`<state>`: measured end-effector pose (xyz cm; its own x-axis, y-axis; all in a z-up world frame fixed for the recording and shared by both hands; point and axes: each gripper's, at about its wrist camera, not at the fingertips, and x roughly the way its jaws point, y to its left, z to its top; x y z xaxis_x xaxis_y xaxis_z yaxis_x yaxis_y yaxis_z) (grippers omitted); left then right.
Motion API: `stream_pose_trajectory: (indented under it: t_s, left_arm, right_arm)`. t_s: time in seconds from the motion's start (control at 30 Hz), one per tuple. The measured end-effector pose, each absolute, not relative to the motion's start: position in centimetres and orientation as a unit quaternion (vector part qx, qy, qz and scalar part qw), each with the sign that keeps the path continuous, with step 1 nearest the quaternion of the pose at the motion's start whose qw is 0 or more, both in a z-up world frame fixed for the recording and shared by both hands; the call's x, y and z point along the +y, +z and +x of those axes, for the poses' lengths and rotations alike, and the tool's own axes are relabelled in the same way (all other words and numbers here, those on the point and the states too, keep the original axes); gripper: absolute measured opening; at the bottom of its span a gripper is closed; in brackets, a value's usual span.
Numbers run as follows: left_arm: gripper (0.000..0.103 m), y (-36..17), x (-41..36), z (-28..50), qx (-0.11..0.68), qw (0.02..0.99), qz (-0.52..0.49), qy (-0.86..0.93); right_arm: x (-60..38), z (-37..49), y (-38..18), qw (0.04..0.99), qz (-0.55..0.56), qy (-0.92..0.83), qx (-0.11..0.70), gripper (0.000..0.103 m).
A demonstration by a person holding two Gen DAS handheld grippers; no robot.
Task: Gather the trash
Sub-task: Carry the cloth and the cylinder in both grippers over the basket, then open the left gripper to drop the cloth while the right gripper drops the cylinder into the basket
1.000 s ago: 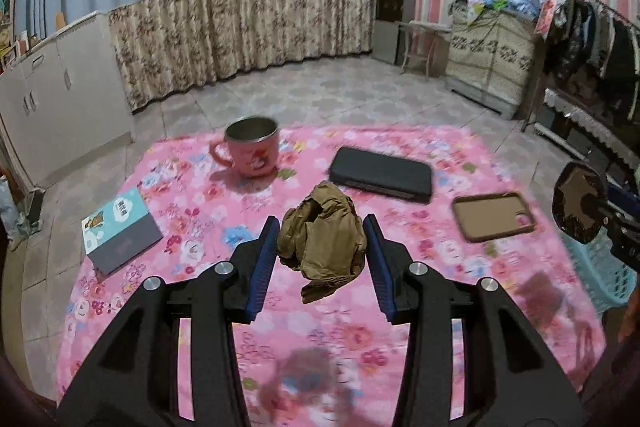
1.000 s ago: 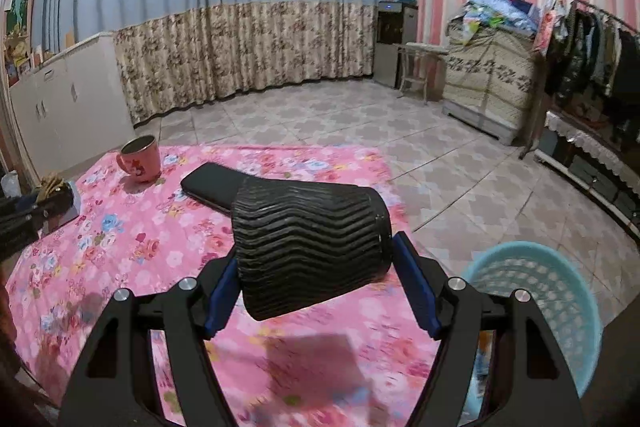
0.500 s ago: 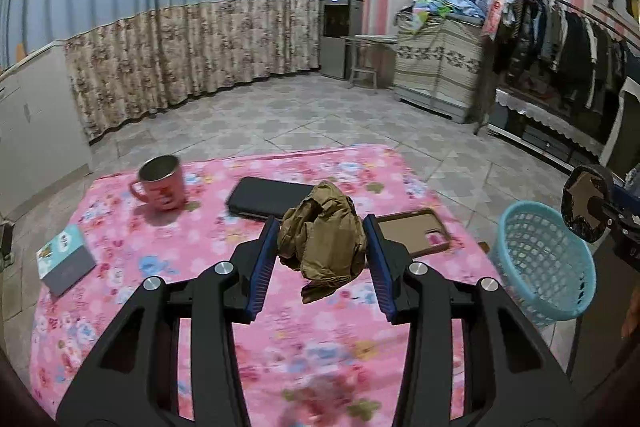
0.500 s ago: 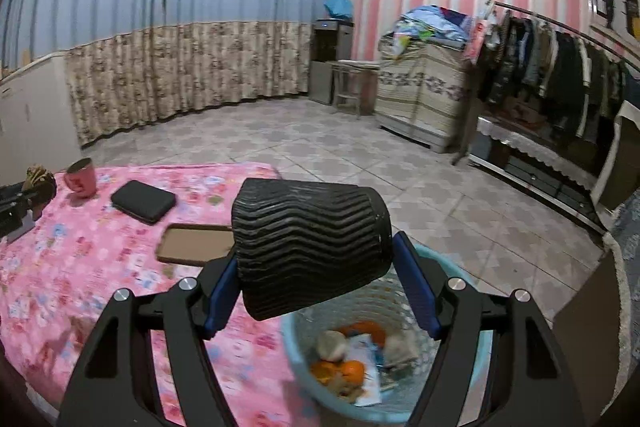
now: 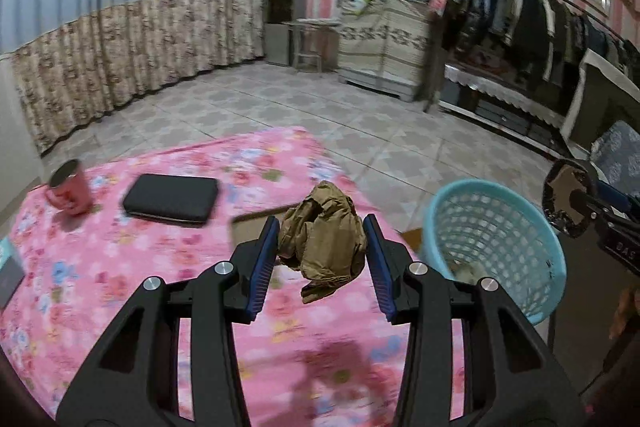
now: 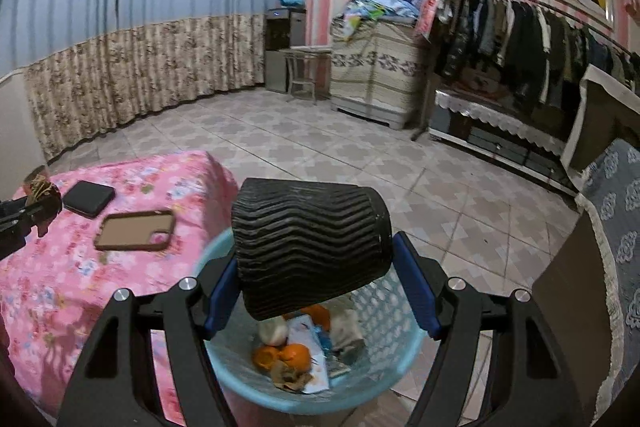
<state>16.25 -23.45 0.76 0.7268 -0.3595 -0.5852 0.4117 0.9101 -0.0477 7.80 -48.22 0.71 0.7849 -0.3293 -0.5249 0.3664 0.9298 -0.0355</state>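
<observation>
My left tongs [image 5: 320,251] are clamped on a crumpled wad of brown paper [image 5: 323,239], held in the air above the desk with the pink flowered cloth [image 5: 120,267], near its right-hand edge. My right tongs [image 6: 316,275] are clamped on a black ribbed paper cup [image 6: 310,247] lying on its side between the blue pads, and they hang directly over the light blue plastic mesh basket [image 6: 384,319] that stands on the floor just beside the desk. Inside the basket I can see orange peel [image 6: 294,355], a pale round scrap and some torn paper. From the left camera the same basket [image 5: 496,239] sits off to the right of the paper wad, well short of being under it. On the cloth lie a flat black zipped case [image 5: 172,199], a red metal mug [image 5: 70,189] and a brown phone case [image 6: 136,230] lying face down; the mug is blurred.
</observation>
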Motion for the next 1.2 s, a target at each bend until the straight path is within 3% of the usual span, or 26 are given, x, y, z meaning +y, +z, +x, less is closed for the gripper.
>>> stream_pose_trajectory:
  t_s: [0.8,0.87,1.2]
  left_arm:
    - [0.045,-2.6,-38.2,17.3,0.318,0.889,0.078,-0.319]
    - [0.060,-2.4,-38.3,17.5,0.316,0.891,0.083,-0.316]
    - [0.092,-0.2,-34.8,18.0,0.280,0.918,0.071,-0.274]
  right_arm:
    - [-53.9,8.7,-2.3,0.928,0.068,-0.217,0.295,0.070]
    - [-53.9,8.8,-2.4,0.928,0.068,-0.217,0.294,0.070]
    - [-53.4,9.6,-2.9,0.927,0.067,-0.214,0.300,0.071]
